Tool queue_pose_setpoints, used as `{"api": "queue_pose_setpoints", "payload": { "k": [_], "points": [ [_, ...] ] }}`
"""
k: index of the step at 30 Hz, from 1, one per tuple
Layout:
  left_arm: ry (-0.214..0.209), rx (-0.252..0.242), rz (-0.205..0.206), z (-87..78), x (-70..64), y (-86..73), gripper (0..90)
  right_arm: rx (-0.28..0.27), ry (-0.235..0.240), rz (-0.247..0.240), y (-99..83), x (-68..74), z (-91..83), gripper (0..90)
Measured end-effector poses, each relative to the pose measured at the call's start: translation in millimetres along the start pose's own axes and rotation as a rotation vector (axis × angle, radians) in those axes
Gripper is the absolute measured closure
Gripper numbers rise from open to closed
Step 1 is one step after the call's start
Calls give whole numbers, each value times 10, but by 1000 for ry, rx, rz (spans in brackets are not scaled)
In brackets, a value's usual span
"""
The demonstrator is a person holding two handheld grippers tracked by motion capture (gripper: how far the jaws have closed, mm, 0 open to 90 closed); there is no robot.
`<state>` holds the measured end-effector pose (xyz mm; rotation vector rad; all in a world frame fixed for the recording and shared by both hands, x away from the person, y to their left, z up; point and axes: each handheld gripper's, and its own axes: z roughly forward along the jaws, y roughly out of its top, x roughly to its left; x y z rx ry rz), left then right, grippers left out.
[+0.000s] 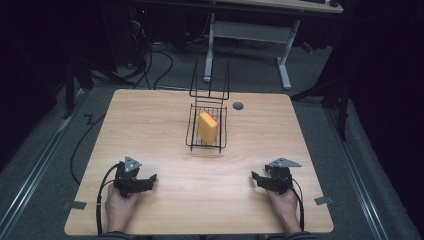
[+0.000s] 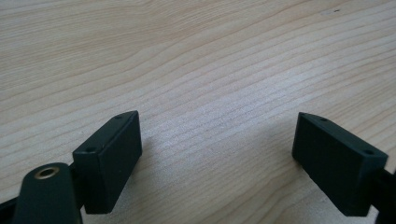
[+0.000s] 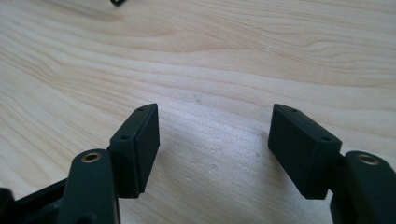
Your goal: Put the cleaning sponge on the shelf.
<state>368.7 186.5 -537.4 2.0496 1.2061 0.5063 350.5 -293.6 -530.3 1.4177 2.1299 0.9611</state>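
left gripper view and right gripper view show both grippers' fingers [image 2: 109, 161] spread wide, empty, above bare table [image 2: 210, 70].

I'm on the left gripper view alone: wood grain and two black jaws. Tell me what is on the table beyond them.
Observer: A black wire basket stands at the middle of the light wooden table, far ahead of both tongs.
Operator: Report what it holds.
Observer: A yellow-orange rectangular sponge stands on edge inside, tilted; something pink shows behind it, too small to identify.
Operator: Give me the right tongs.
Observer: They rest near the table's front right corner, jaws open, with nothing between them.
Operator: And mine, from above.
Observer: Your left tongs sit near the front left, jaws open, pointing toward the table's middle.
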Motion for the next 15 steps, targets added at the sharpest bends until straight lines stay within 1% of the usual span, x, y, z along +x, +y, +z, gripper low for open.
{"api": "queue_pose_setpoints", "payload": {
  "k": [2, 15],
  "points": [
    [0, 0, 0, 0, 0, 0, 164, 13, -37, -51, 4, 55, 14, 338],
    [1, 0, -1, -1, -1, -1, 165, 15, -40, -44, 3, 55, 14, 334]
  ]
}}
